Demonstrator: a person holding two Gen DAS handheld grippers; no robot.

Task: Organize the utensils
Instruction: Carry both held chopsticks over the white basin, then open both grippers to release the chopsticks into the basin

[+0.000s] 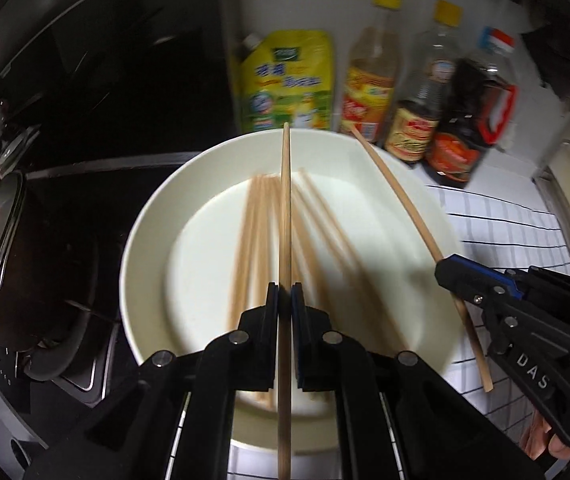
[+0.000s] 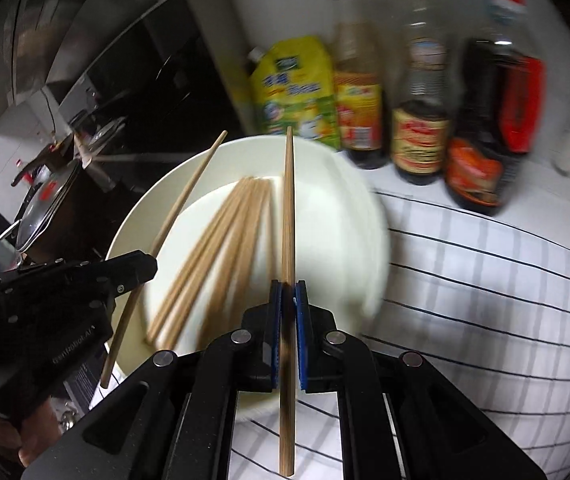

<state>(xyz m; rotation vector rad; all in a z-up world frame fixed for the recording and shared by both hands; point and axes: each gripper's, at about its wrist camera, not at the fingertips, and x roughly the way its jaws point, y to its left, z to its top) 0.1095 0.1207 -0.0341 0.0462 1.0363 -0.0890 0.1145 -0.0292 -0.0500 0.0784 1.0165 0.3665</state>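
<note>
Both tongs, left (image 1: pixel 285 296) and right (image 2: pixel 288 294), each pinch one chopstick (image 1: pixel 285 208) above the plate (image 1: pixel 145 240); next I think a holder must be found.

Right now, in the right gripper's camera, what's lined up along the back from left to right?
Yellow pouch → yellow-capped bottle with yellow label → yellow-capped bottle with dark sauce → red-capped dark bottle.

Bottles (image 2: pixel 417 120) crowd behind plate (image 2: pixel 349 208); cloth (image 2: pixel 485 280) side open.
</note>
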